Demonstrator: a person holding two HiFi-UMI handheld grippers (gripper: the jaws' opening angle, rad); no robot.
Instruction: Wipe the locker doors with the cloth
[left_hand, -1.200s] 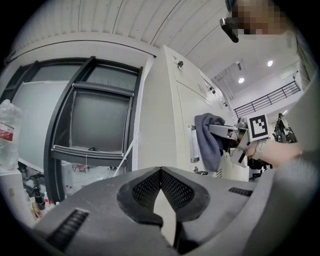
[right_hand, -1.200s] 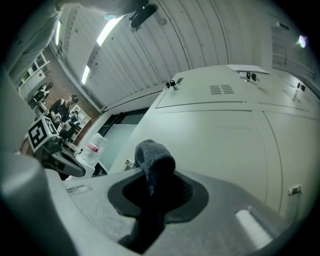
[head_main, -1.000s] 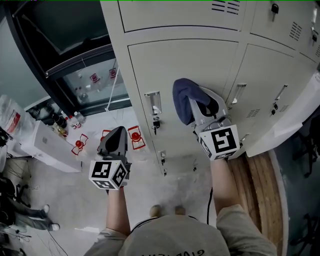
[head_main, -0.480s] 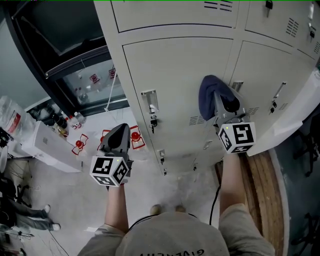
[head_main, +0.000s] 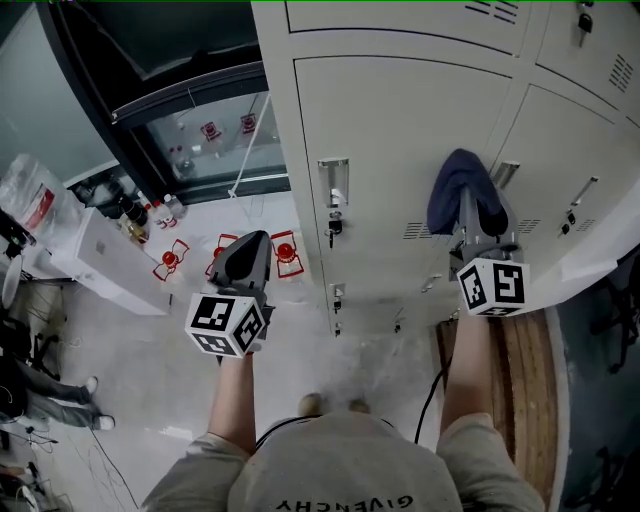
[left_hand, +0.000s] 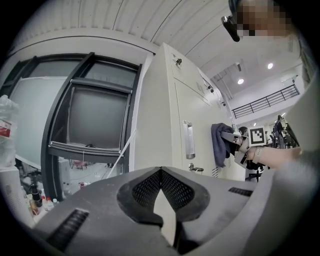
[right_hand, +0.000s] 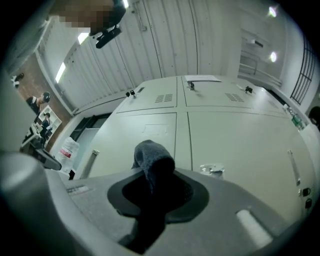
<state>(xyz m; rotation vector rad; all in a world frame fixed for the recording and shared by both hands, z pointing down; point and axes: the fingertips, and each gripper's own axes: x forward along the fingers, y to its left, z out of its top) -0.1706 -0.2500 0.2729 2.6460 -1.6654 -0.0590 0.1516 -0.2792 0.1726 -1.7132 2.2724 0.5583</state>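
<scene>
At the locker door (head_main: 400, 150), right gripper (head_main: 470, 212) clamps the cloth (head_main: 448, 195) between its jaws; left gripper (head_main: 252, 243) closed.

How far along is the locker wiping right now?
Done: right gripper has the cloth clamped. In hand: cloth pressed against a locker door near its right edge. Left: the doors show no wiped marks, so progress is unclear; left gripper shut, idle.
</scene>
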